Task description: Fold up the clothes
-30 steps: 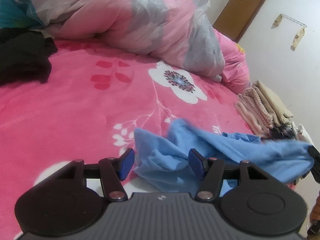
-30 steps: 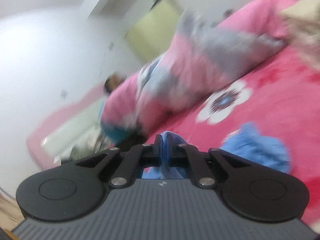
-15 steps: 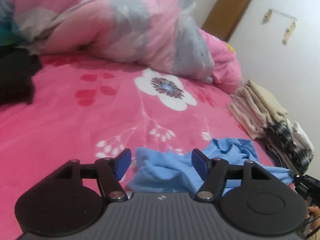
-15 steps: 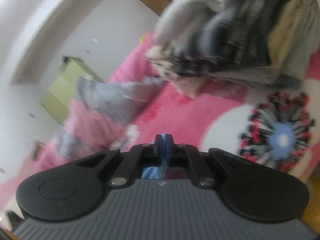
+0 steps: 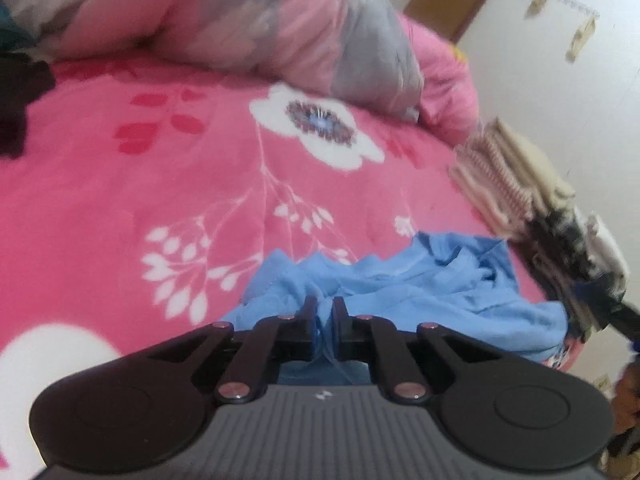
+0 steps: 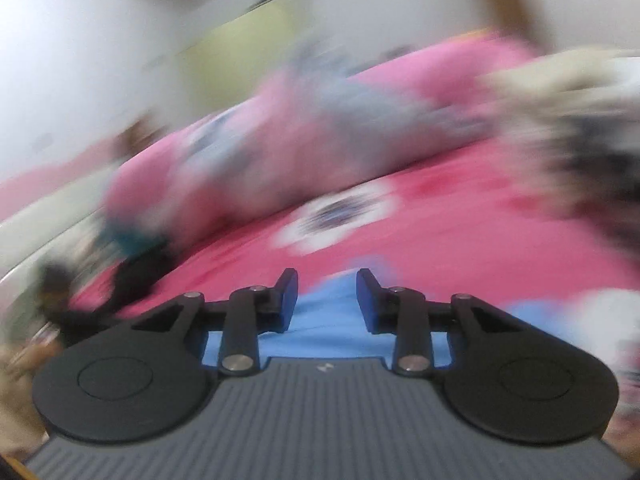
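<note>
Pink fleece patterned with white flowers covers the bed (image 5: 120, 184), which fills most of the left wrist view. A bulky pink and grey duvet (image 5: 248, 20) is heaped along its far side, with a dark garment (image 5: 20, 92) lying at the far left edge. A stack of folded clothes (image 5: 532, 208) in beige, striped and dark checked cloth sits at the bed's right edge, close to the white wall. Just beside that stack, at the near edge of the bed, lies the crumpled blue garment (image 5: 420, 280), spread loosely over the cover. The left gripper (image 5: 325, 312) has just been closing, and its jaws now stand pinched together on a fold of the blue cloth at the garment's near left part. The right wrist view is heavily blurred; it shows the right gripper (image 6: 327, 294) with its jaws parted, having just been opening, its blue pads (image 6: 290, 296) clear of the blue cloth that lies beneath and between them, so it grips nothing.
</note>
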Available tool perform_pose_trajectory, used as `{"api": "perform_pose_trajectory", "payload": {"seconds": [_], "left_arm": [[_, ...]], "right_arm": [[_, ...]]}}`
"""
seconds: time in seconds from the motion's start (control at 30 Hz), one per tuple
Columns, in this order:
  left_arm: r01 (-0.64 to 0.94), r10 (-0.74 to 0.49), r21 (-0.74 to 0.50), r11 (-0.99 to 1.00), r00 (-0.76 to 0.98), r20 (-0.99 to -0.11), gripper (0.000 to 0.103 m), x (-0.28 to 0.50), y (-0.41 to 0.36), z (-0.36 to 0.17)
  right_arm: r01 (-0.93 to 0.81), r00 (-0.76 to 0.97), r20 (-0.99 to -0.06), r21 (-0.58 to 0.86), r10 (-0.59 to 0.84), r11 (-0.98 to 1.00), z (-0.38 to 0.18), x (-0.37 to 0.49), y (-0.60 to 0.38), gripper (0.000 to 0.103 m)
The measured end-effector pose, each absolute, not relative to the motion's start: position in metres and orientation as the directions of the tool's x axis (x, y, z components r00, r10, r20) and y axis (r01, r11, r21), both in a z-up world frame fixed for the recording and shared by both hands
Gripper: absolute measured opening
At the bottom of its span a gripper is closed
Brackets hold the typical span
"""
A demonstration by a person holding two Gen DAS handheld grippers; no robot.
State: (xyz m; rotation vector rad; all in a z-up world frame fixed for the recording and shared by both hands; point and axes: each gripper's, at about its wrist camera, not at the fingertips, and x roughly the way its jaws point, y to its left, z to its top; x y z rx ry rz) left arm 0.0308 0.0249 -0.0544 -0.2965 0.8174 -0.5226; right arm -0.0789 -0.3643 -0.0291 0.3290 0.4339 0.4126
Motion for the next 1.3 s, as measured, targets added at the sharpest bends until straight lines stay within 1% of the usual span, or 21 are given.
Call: {"api": "perform_pose_trajectory", "payload": {"seconds": [0.07,0.17,0.33,0.4,0.47,0.5,0.53,0.6,0.73,0.8,0.87,0.9,1.0,1.07,1.1,1.13,1.17,1.2,1.23,1.27,1.3], "left_arm": [[0.316,-0.558,-0.468,0.825,0.583,-0.591,0.007,0.018,0.04,-0.049],[0.305,-0.568,-0.494,0.814,0.589,-0.574,0.007,0.0,0.058,-0.045],[0.278,-0.568,-0.517,0.81,0.593,-0.571,0.007,-0.025,0.084,-0.049],[0.255,-0.555,-0.519,0.816,0.595,-0.581,0.007,-0.028,0.09,-0.054],[0.23,-0.541,-0.519,0.823,0.596,-0.594,0.007,-0.029,0.097,-0.059],[0.217,-0.533,-0.518,0.827,0.595,-0.602,0.009,-0.029,0.1,-0.061],[0.207,-0.527,-0.518,0.83,0.597,-0.605,0.01,-0.029,0.104,-0.062],[0.191,-0.503,-0.506,0.841,0.618,-0.604,0.026,-0.03,0.111,-0.058],[0.195,-0.468,-0.476,0.858,0.678,-0.567,0.04,-0.028,0.122,-0.037],[0.241,-0.475,-0.441,0.864,0.68,-0.559,0.059,-0.018,0.113,-0.025],[0.303,-0.493,-0.398,0.866,0.658,-0.57,0.064,-0.002,0.094,-0.02],[0.335,-0.501,-0.376,0.864,0.644,-0.577,0.065,0.007,0.084,-0.018],[0.444,-0.545,-0.329,0.833,0.559,-0.625,0.066,0.039,0.044,-0.027],[0.492,-0.549,-0.306,0.815,0.487,-0.679,0.065,0.059,0.02,-0.041],[0.504,-0.541,-0.294,0.812,0.463,-0.702,0.063,0.065,0.012,-0.048],[0.512,-0.53,-0.282,0.811,0.442,-0.724,0.061,0.071,0.005,-0.054],[0.521,-0.519,-0.27,0.81,0.421,-0.744,0.055,0.077,-0.002,-0.061],[0.524,-0.51,-0.262,0.81,0.41,-0.756,0.047,0.08,-0.007,-0.066],[0.528,-0.506,-0.258,0.809,0.403,-0.763,0.042,0.081,-0.01,-0.07],[0.535,-0.501,-0.25,0.807,0.397,-0.769,0.029,0.081,-0.012,-0.074],[0.542,-0.494,-0.237,0.806,0.397,-0.774,0.022,0.08,-0.014,-0.077]], "right_arm": [[-0.427,0.737,-0.382,0.376,0.558,0.822,-0.033,-0.05,-0.319,0.033],[-0.547,0.645,-0.46,0.28,0.61,0.789,-0.039,-0.018,-0.262,0.033],[-0.675,0.538,-0.608,0.105,0.584,0.73,-0.058,0.019,-0.2,0.033],[-0.709,0.506,-0.65,0.061,0.567,0.703,-0.064,0.012,-0.186,0.033],[-0.726,0.486,-0.675,0.042,0.555,0.686,-0.068,0.005,-0.18,0.028],[-0.724,0.49,-0.68,0.031,0.546,0.689,-0.069,0.002,-0.179,0.013],[-0.722,0.494,-0.678,0.029,0.544,0.691,-0.067,-0.003,-0.181,0.004],[-0.715,0.506,-0.665,0.034,0.55,0.699,-0.062,-0.01,-0.186,0.004],[-0.702,0.503,-0.63,0.103,0.592,0.705,-0.054,-0.029,-0.206,0.002],[-0.692,0.492,-0.624,0.143,0.607,0.708,-0.057,-0.035,-0.214,0.001],[-0.68,0.481,-0.617,0.186,0.623,0.709,-0.06,-0.042,-0.223,0.001],[-0.673,0.472,-0.612,0.214,0.635,0.708,-0.061,-0.045,-0.228,0.002],[-0.649,0.492,-0.578,0.256,0.651,0.717,-0.057,-0.049,-0.243,0.004],[-0.631,0.522,-0.548,0.268,0.654,0.728,-0.05,-0.046,-0.253,0.005],[-0.621,0.53,-0.541,0.277,0.653,0.733,-0.047,-0.043,-0.257,0.009],[-0.614,0.537,-0.541,0.275,0.647,0.74,-0.045,-0.038,-0.259,0.019],[-0.608,0.545,-0.543,0.268,0.639,0.747,-0.043,-0.034,-0.261,0.027],[-0.604,0.553,-0.551,0.252,0.625,0.756,-0.043,-0.029,-0.26,0.044],[-0.6,0.56,-0.562,0.231,0.609,0.766,-0.044,-0.025,-0.258,0.054],[-0.59,0.568,-0.573,0.217,0.591,0.777,-0.047,-0.021,-0.256,0.057],[-0.577,0.575,-0.584,0.206,0.572,0.79,-0.05,-0.016,-0.254,0.061]]}}
